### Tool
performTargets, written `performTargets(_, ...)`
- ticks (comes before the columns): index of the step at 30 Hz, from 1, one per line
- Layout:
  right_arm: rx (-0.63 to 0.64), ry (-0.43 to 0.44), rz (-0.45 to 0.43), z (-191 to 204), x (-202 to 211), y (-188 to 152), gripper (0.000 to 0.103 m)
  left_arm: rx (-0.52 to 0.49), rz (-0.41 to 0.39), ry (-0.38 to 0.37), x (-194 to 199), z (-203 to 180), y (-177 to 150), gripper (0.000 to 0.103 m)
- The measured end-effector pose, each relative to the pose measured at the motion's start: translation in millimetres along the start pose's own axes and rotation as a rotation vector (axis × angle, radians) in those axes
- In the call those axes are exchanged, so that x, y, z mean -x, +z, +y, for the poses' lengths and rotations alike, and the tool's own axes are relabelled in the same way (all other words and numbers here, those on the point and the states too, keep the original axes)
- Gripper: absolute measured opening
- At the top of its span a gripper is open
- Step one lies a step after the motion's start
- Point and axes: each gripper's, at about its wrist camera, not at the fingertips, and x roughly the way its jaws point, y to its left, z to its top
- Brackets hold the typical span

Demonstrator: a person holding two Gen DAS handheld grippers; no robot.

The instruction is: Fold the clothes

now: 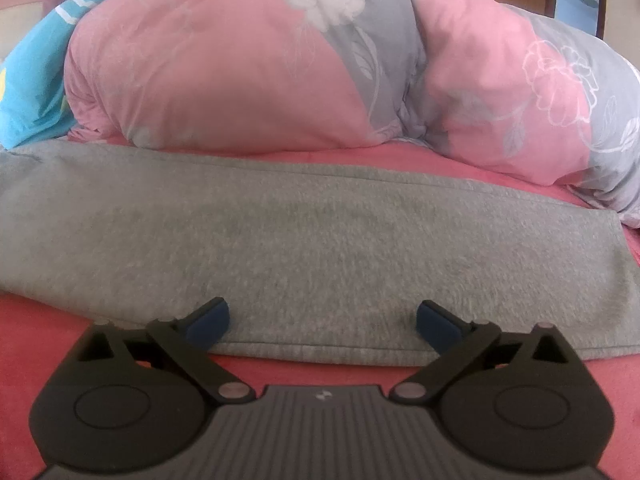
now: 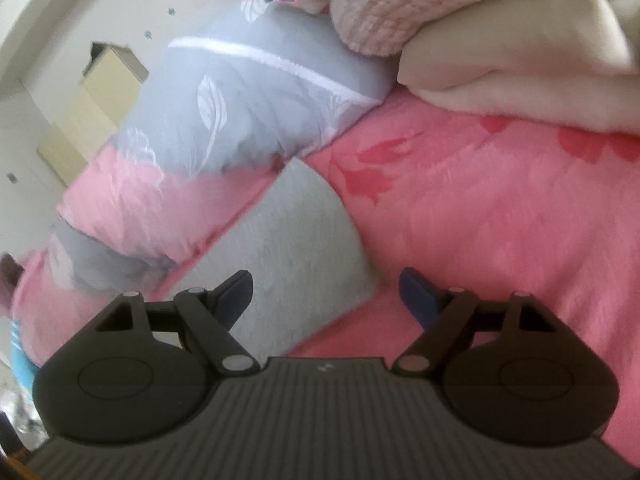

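Right now the grey garment (image 1: pixel 304 248) lies flat on the pink bedsheet (image 2: pixel 500 216), its long axis running across the left gripper (image 1: pixel 323 322), whose spread, empty jaws straddle its near edge. The right gripper (image 2: pixel 327 294), also spread and empty, hovers at the garment's end corner.

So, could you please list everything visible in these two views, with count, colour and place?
grey garment: one, grey, laid flat in a long strip on the bedsheet
bedsheet: one, pink with red flowers, underneath
duvet: one, pink and grey floral, bunched behind the garment
blue cloth: one, turquoise, far left
cream blanket: one, top right
knit fabric: one, pale pink, above the blanket
left gripper: open, over the garment's near edge
right gripper: open, at the garment's end
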Motion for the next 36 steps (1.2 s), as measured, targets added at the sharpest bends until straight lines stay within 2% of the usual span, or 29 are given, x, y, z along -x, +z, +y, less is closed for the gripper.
performTargets(3, 0.025, -0.061, 0.007, 13, 1, -5, 0.073, 0.016, -0.003, -0.014, 1, 3, 0, 0.101)
performTargets(6, -0.012, -0.108, -0.003, 13, -5, -2, 0.057, 0.031, -0.006, -0.026, 2, 5, 1, 0.101)
performTargets(9, -0.097, -0.132, -0.014, 3, -13, 5, 0.028, 0.044, -0.009, -0.038, 2, 8, 1, 0.101)
performTargets(10, -0.120, -0.143, -0.014, 0, -15, 6, 0.014, 0.049, -0.010, -0.041, 2, 9, 1, 0.101)
performTargets(11, -0.131, -0.141, -0.011, 0, -16, 9, 0.010, 0.055, -0.011, -0.047, 3, 10, 1, 0.101)
performTargets(13, -0.124, -0.131, -0.016, 3, -18, 16, 0.007, 0.066, -0.012, -0.055, 3, 12, 1, 0.101)
performTargets(15, -0.059, -0.112, -0.036, 21, -19, 28, 0.007, 0.072, -0.013, -0.058, 3, 13, 1, 0.101)
performTargets(17, 0.038, -0.088, -0.058, 49, -20, 40, 0.007, 0.073, -0.013, -0.059, 3, 13, 1, 0.101)
performTargets(20, 0.292, 0.018, -0.054, 113, -24, 41, 0.007, 0.080, -0.014, -0.064, 3, 14, 1, 0.101)
performTargets(24, 0.712, 0.192, 0.083, 190, -29, -10, 0.007, 0.084, -0.014, -0.065, 2, 14, 1, 0.101)
performTargets(27, 0.923, 0.252, 0.199, 213, -35, -62, 0.007, 0.090, -0.015, -0.070, 2, 15, 1, 0.101)
performTargets(31, 1.031, 0.232, 0.279, 210, -44, -104, 0.007, 0.089, -0.015, -0.068, 2, 14, 0, 0.101)
performTargets(36, 1.054, 0.216, 0.291, 202, -46, -118, 0.007, 0.082, -0.014, -0.060, 1, 13, 0, 0.101)
